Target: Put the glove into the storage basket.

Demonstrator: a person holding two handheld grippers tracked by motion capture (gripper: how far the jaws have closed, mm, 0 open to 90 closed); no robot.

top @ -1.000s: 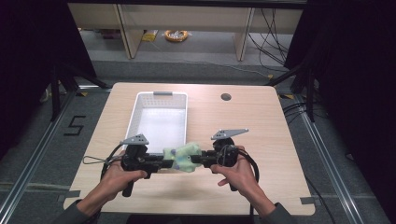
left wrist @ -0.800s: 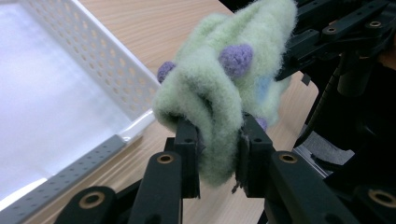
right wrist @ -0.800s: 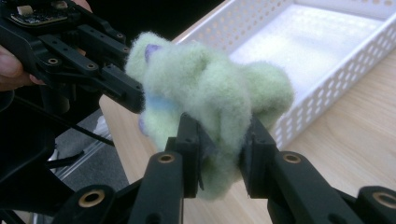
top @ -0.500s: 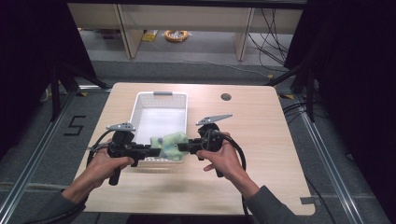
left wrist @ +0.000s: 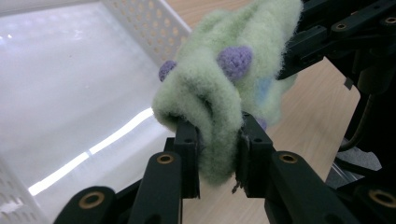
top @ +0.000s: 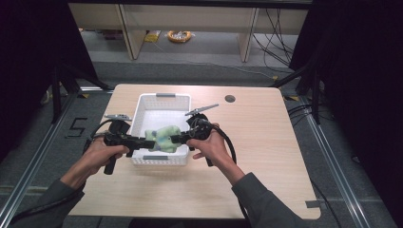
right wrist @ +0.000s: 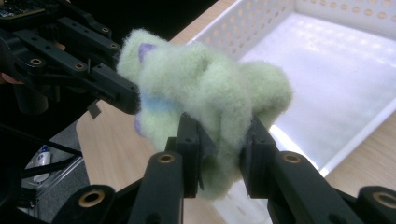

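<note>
Pale wood counter (top: pixel 266 156) sits amid dark curtains and a grey floor. Left tool (left wrist: pixel 218 154) is clamped on one end of a fuzzy green sock (left wrist: pixel 229 88) with purple dots, and right tool (right wrist: pixel 225 149) is clamped on its other end. Held between them, the sock (top: pixel 164 137) hangs above the near end of a white perforated basket (top: pixel 164 99) standing on the counter's left half.

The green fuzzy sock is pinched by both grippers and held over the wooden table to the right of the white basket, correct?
Not quite. Both the left gripper and the right gripper do pinch the green fuzzy sock, but it hangs over the white basket itself, at its near end, as the high view shows.
</note>
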